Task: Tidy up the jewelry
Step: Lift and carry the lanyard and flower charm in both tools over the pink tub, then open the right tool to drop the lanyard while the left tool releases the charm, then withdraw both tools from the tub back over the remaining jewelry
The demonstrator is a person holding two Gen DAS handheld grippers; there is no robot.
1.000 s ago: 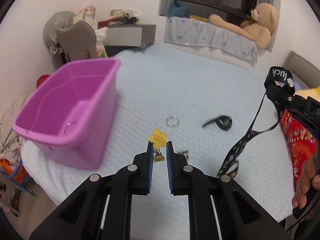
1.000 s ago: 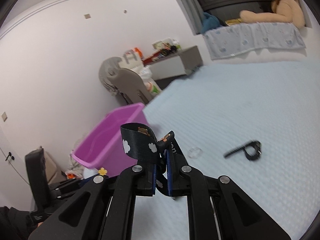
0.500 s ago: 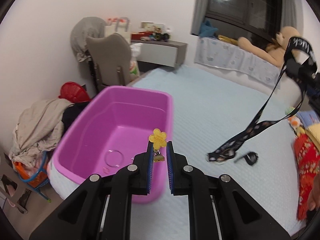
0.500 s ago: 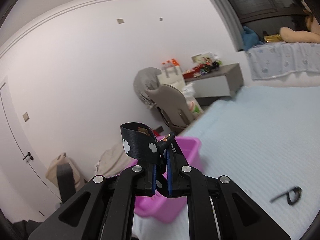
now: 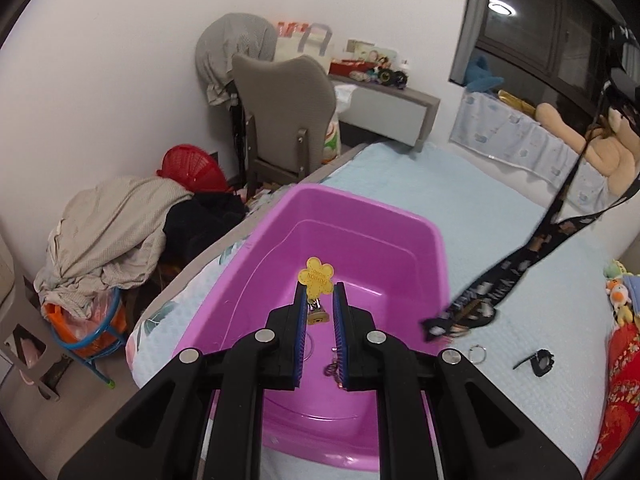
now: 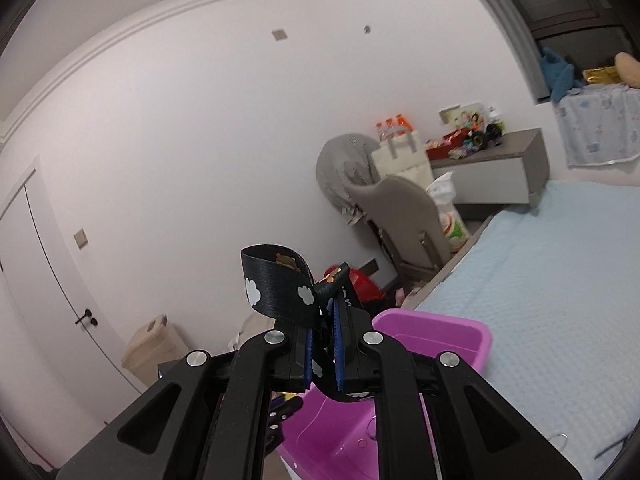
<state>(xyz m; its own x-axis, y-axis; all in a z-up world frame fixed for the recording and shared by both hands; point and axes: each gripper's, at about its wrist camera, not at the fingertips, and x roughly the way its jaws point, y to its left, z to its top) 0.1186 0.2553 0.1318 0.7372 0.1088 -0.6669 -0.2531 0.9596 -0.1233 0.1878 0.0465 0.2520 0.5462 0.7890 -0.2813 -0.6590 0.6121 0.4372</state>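
Note:
My left gripper (image 5: 319,300) is shut on a yellow flower keychain (image 5: 316,276) with a small brass clasp and holds it above the purple bin (image 5: 416,232) on the bed. My right gripper (image 6: 321,322) is shut on a black lanyard (image 6: 276,284) with white clouds. The lanyard also shows in the left wrist view (image 5: 516,268), hanging from the upper right with its lower end at the bin's right rim. The bin also shows in the right wrist view (image 6: 460,330). A metal ring (image 5: 477,353) and a black strap (image 5: 540,361) lie on the bed right of the bin.
The light blue bed (image 5: 488,208) holds the bin near its left edge. A grey chair (image 5: 284,96), a red basket (image 5: 188,166) and a pile of clothes (image 5: 108,220) stand on the floor to the left. A teddy bear (image 5: 600,152) sits at the far right.
Both grippers have swung left from the bed's middle to over the purple bin. The lanyard has been lifted off the bed and hangs in the air. Each gripper still holds its item.

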